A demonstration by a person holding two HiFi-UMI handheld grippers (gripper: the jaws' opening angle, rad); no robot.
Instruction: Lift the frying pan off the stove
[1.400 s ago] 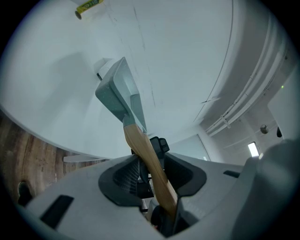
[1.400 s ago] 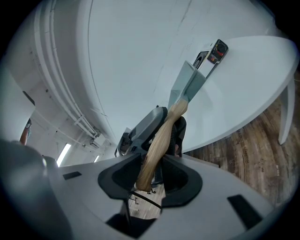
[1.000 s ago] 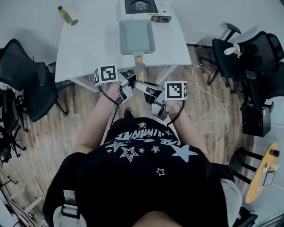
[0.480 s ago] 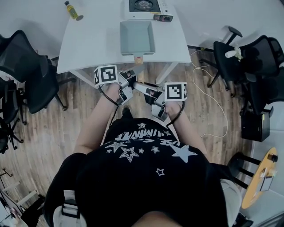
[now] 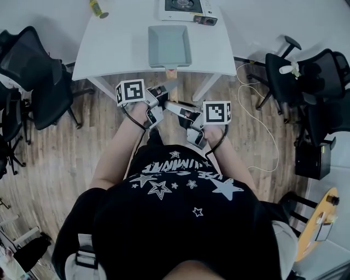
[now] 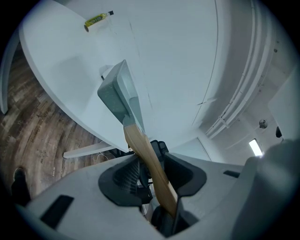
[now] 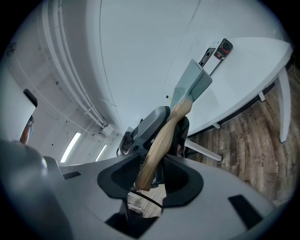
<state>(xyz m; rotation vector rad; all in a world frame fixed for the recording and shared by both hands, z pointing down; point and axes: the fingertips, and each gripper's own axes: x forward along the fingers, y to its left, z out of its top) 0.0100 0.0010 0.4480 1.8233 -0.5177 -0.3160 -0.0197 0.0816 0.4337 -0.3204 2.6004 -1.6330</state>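
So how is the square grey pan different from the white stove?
The square grey frying pan is hollow, with a wooden handle; the white stove has a black burner top. The left gripper and right gripper clamp the pan's handle; nothing touches the stove. Both are boxy.

1. Frying pan: rectangular, shallow, grey-blue, with upright walls and a bare interior; light wooden handle fixed to the near short side.
2. Pose of pan: off the stove and just on its near side, over the middle of the white table. Long axis pointing toward the person, handle reaching past the near table edge. Contact with the tabletop not discernible.
3. Handle: free end clamped between the jaws of the left gripper and of the right gripper, closing on it from opposite sides.
4. Stove: white casing, dark square top with a round burner in plain sight. Flat at the far table edge, partly cut off by the frame.
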